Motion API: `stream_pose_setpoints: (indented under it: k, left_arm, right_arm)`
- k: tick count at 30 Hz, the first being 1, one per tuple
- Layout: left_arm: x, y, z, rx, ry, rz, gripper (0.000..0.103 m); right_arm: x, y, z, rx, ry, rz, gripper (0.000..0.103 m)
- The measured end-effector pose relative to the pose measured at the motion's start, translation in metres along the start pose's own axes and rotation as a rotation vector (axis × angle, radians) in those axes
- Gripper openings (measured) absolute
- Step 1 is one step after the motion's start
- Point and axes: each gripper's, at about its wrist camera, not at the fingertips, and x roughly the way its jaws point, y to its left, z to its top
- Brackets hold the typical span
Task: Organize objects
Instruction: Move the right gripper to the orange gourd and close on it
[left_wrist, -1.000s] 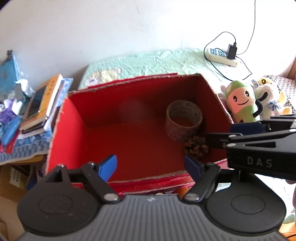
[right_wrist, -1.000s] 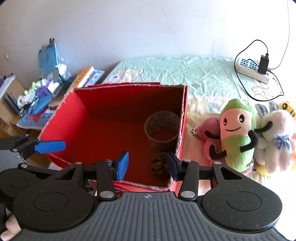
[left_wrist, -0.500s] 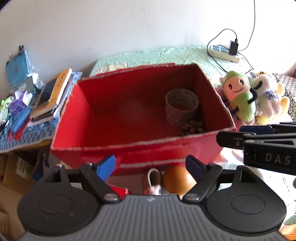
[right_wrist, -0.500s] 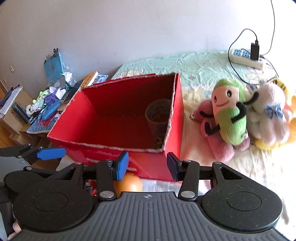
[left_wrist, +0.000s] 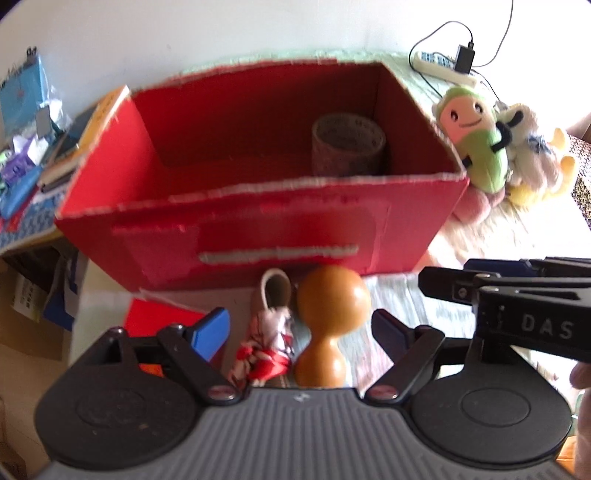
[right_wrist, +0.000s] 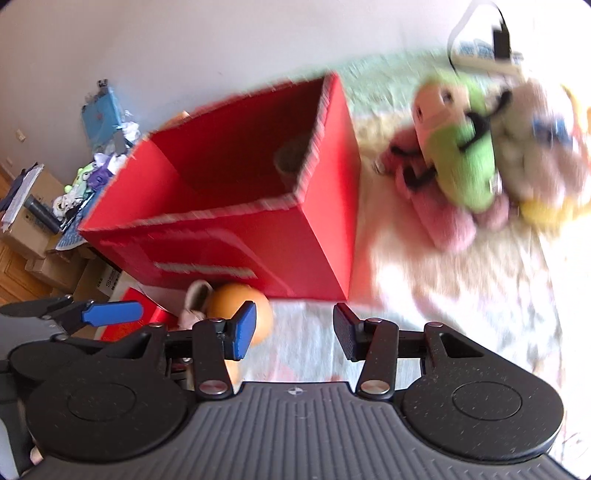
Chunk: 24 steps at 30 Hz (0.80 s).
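Looking from the left wrist, the left tongs (left_wrist: 301, 330) are spread and empty, and they have drawn back out of the red box (left_wrist: 258, 229) where they hovered a second ago; now they hang over a wooden gourd (left_wrist: 328, 317) and a small cloth shoe (left_wrist: 271, 325) lying just before the box, while the tape roll (left_wrist: 347, 146) remains inside. From the right wrist, the picture is blurred by motion; the right tongs (right_wrist: 293, 336) are also spread, holding nothing, pulled back over the bed sheet (right_wrist: 461, 295), with the plush toys (right_wrist: 480, 155) beside the box. I judge the pine cone is delivered and the gourd or shoe comes next.
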Motion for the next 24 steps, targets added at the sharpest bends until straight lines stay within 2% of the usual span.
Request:
stream_pose_setpoints:
  k: [5,9,13,21,24]
  left_arm:
    - [0.008,-0.002,-0.016,0.019,0.002,-0.040,0.079]
    - [0.012,-0.001,-0.023,0.021,-0.005,-0.093,0.074]
    - [0.011,-0.001,-0.027,0.024,-0.040,-0.128,0.073]
    - [0.013,-0.001,-0.025,0.055,-0.045,-0.233,0.064]
    - [0.020,-0.005,-0.027,0.092,-0.032,-0.221,0.064]
  right_arm:
    - [0.017,-0.020,-0.017,0.113,0.064,0.055,0.049]
    - [0.020,-0.027,-0.022,0.156,0.074,0.086,0.049]
    - [0.023,-0.028,-0.023,0.169,0.072,0.127,0.049]
    - [0.029,-0.023,-0.013,0.158,0.103,0.238,0.049]
    - [0.037,-0.024,-0.012,0.179,0.138,0.264,0.049]
